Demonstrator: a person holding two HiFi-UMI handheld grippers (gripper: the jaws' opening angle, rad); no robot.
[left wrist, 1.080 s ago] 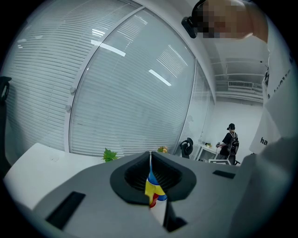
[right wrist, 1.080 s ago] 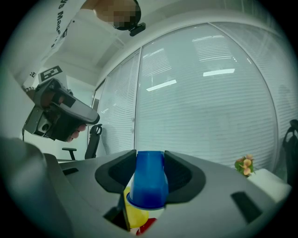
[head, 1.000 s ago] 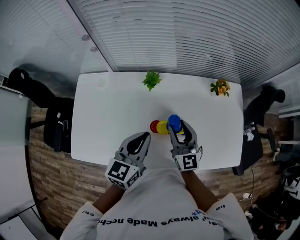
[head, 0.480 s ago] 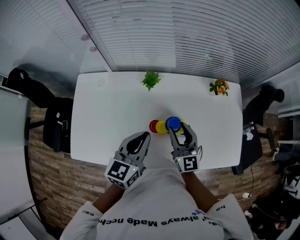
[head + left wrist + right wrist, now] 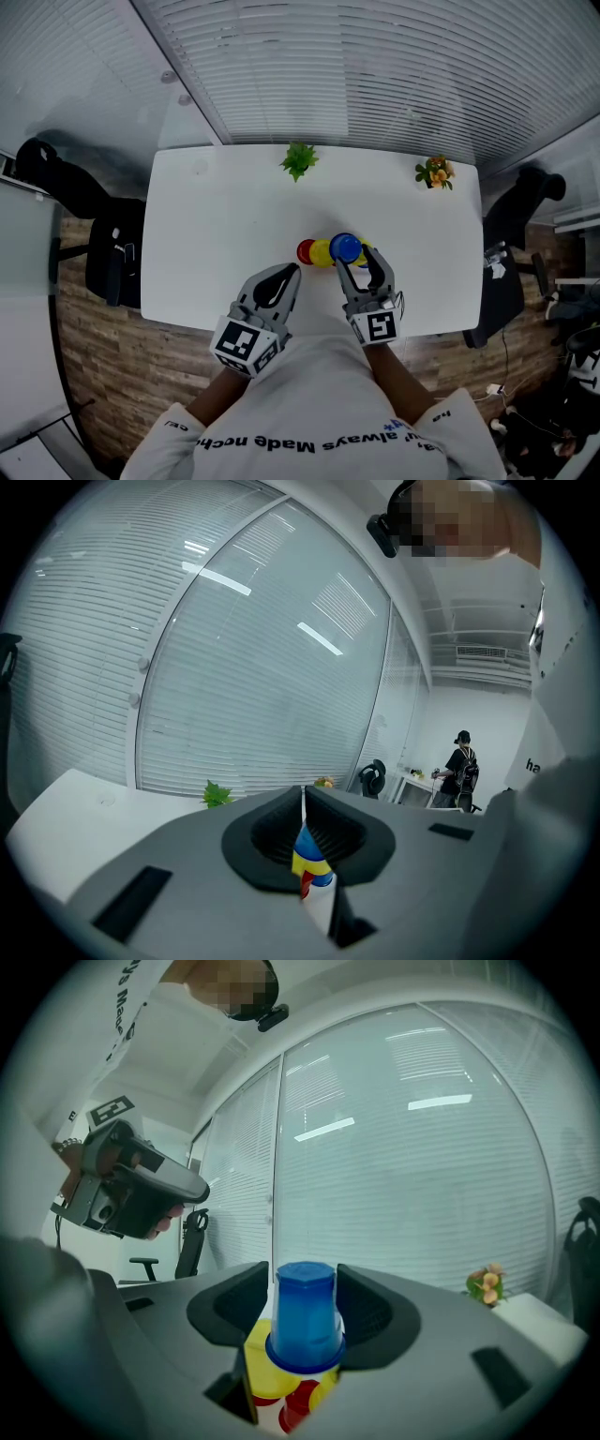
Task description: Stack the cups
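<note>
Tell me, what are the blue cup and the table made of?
Blue cup: probably plastic, judging by its even bright colour, soft sheen and moulded rim. Table: smooth, matt white top, perhaps laminate or painted board; the look leaves that open.

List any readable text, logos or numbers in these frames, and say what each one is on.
"always Made": print on the person's white shirt, head view. The words either side are cut off or distorted and cannot be read.
Shirt print fragments in both gripper views: too cut off to read.
On the marker cubes: black-and-white coded squares, no letters.
On the cups: no print visible.
</note>
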